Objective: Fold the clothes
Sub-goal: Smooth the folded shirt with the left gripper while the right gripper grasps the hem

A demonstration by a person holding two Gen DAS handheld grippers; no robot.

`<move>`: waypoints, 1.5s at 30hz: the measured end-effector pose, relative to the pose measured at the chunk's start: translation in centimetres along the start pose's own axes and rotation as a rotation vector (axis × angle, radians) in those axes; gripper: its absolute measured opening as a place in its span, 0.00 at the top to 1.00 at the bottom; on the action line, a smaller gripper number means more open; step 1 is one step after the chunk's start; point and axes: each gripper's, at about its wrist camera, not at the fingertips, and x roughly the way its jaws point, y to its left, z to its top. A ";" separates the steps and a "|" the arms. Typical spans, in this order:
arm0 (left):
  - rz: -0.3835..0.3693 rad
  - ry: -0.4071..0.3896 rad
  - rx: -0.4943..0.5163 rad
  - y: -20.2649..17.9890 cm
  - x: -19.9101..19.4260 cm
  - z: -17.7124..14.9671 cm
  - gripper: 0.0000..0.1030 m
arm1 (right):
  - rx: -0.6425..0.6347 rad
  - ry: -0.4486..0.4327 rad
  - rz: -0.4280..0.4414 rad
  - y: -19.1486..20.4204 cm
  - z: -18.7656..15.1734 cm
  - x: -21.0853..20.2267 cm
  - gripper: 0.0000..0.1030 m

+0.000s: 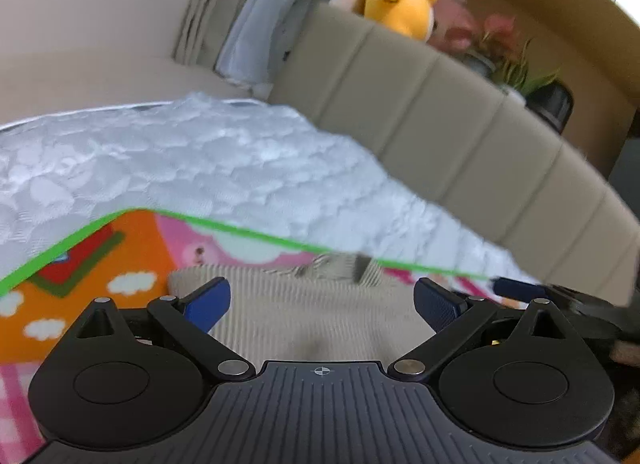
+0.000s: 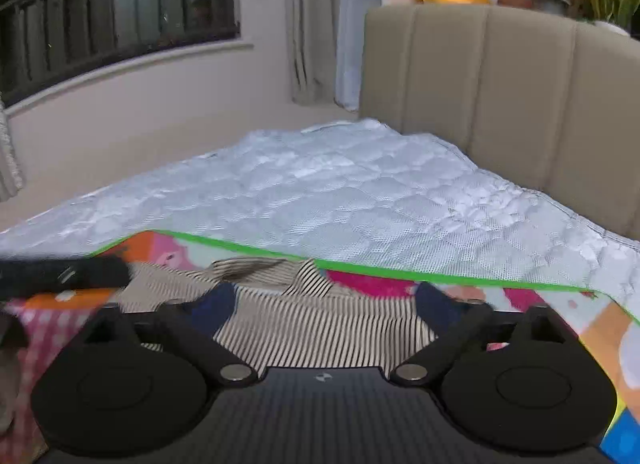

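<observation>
I've both claws, left claw (image 1: 322, 304) and right claw (image 2: 326, 310), wide open and empty, low over the striped shirt (image 2: 320, 328) on the play mat (image 1: 80, 264), collar at 12, flanking it for edge grabs.

Spread jaws above striped garment (image 1: 316, 316)

Soft, even indoor light, no hard shadows; both fisheye views bend at the edges and show motion blur.

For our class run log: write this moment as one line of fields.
stage: pre-grasp | left claw: open over striped shirt | right claw: open over shirt | shirt: on play mat, unfolded
</observation>
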 end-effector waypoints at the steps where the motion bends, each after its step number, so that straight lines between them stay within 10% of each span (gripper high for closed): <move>1: -0.010 0.021 0.002 0.2 0.4 -0.3 0.02 | -0.002 0.047 -0.022 -0.3 -0.2 1.4 0.28; 5: 0.077 0.170 -0.020 2.2 3.1 -2.1 0.02 | 0.007 0.177 -0.078 -2.0 -2.1 4.9 0.28; 10: 0.089 0.147 -0.067 2.6 1.9 -0.9 0.02 | 0.065 0.117 -0.021 -3.1 -3.0 0.5 0.29; 15: 0.295 0.150 -0.015 2.2 0.1 0.4 0.01 | -0.021 0.216 -0.026 -2.3 -4.5 -0.1 0.30; 19: 0.400 0.174 0.016 2.8 -1.6 0.4 0.00 | -0.043 0.061 0.009 -0.7 -0.4 -1.9 0.45; 30: 0.360 0.208 0.028 2.3 -1.2 0.1 0.00 | -0.027 0.182 -0.004 3.4 2.2 11.3 0.44; 33: 0.353 0.202 0.015 2.7 -1.2 0.3 0.00 | -0.048 0.161 -0.004 3.6 2.0 11.5 0.82; 34: 0.347 0.199 0.006 2.9 -1.1 0.3 0.00 | -0.052 0.161 -0.007 3.7 2.2 11.2 0.95; 45: 0.238 0.087 -0.188 5.8 -4.4 2.0 0.00 | -0.057 0.112 0.182 1.9 0.1 -7.9 0.96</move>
